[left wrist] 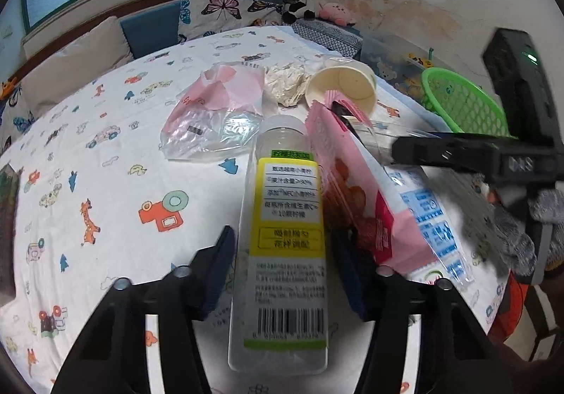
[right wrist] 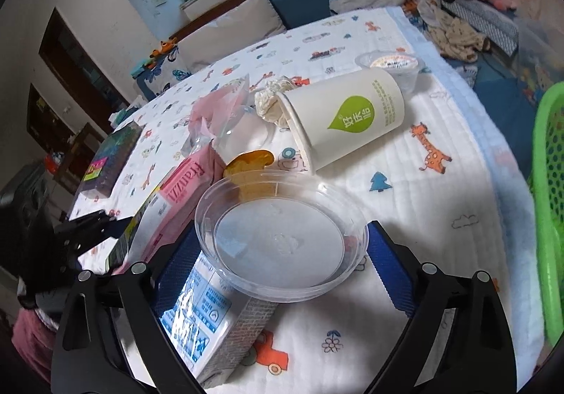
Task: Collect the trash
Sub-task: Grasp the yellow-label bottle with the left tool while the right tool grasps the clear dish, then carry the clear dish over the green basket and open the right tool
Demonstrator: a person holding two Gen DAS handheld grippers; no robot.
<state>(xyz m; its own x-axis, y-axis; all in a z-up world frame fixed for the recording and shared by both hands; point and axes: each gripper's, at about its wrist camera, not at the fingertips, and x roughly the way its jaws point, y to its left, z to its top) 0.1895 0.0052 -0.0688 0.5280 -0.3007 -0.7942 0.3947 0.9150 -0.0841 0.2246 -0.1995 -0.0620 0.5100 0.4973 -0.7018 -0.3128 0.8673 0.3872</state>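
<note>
Green basket (right wrist: 550, 217) cut off by right edge, blue-white carton (right wrist: 208, 320) partly under clear lid (right wrist: 282, 239)

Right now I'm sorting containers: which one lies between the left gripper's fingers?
The clear bottle with the yellow label; the paper cup lies farther back.

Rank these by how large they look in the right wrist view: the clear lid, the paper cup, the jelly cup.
1. Clear lid, though it lies nearest the camera, which inflates it.
2. Paper cup, looks nearly as large.
3. Jelly cup, clearly smallest, and farthest.
</note>
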